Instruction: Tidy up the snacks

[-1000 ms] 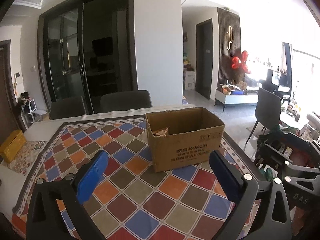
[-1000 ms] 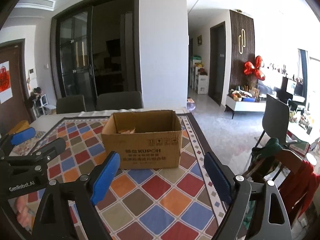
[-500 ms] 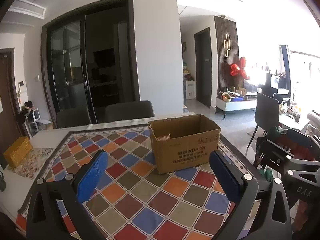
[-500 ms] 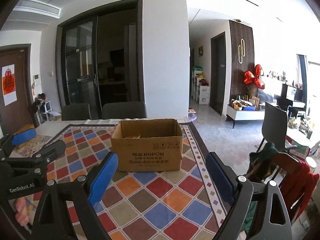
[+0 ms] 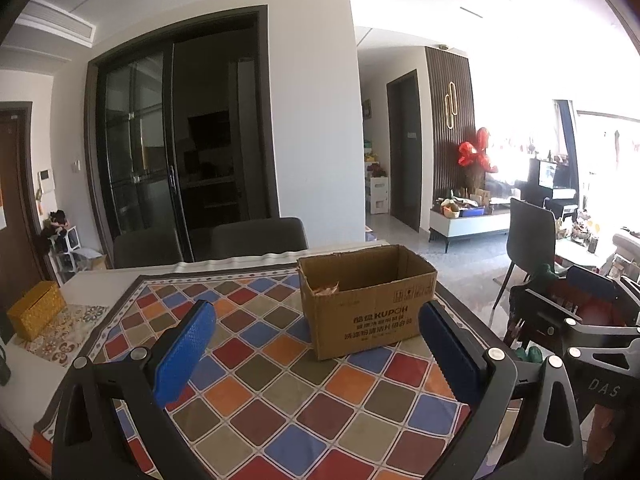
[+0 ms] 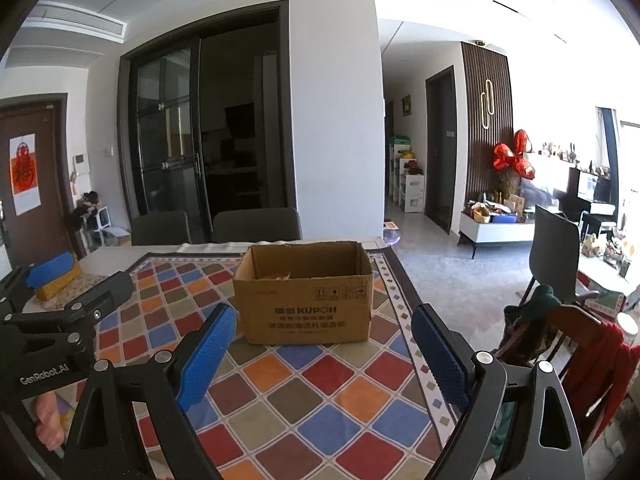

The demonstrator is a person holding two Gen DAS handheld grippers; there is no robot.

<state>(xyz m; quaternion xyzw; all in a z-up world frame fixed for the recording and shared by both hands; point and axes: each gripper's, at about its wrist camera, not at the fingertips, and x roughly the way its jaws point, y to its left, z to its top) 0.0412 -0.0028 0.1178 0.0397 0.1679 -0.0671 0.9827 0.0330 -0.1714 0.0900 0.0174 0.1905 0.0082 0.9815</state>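
An open brown cardboard box (image 5: 372, 312) printed KUPOH stands on the checkered tablecloth (image 5: 280, 392); snack wrappers (image 5: 326, 291) peek over its rim. It also shows in the right wrist view (image 6: 308, 304), with wrappers (image 6: 278, 277) inside. My left gripper (image 5: 316, 344) is open and empty, held above the cloth in front of the box. My right gripper (image 6: 324, 354) is open and empty, likewise short of the box. The left gripper's body also shows in the right wrist view (image 6: 60, 316), and the right one's in the left wrist view (image 5: 580, 320).
A yellow woven box (image 5: 36, 316) sits on a patterned mat at the table's left end. Two dark chairs (image 5: 256, 238) stand behind the table. A chair draped with red and green clothes (image 6: 560, 328) is at the right, beside the table edge.
Both grippers have drawn back and tilted up; the box looks smaller and farther, and more of the room and ceiling shows. Both stay open and empty.
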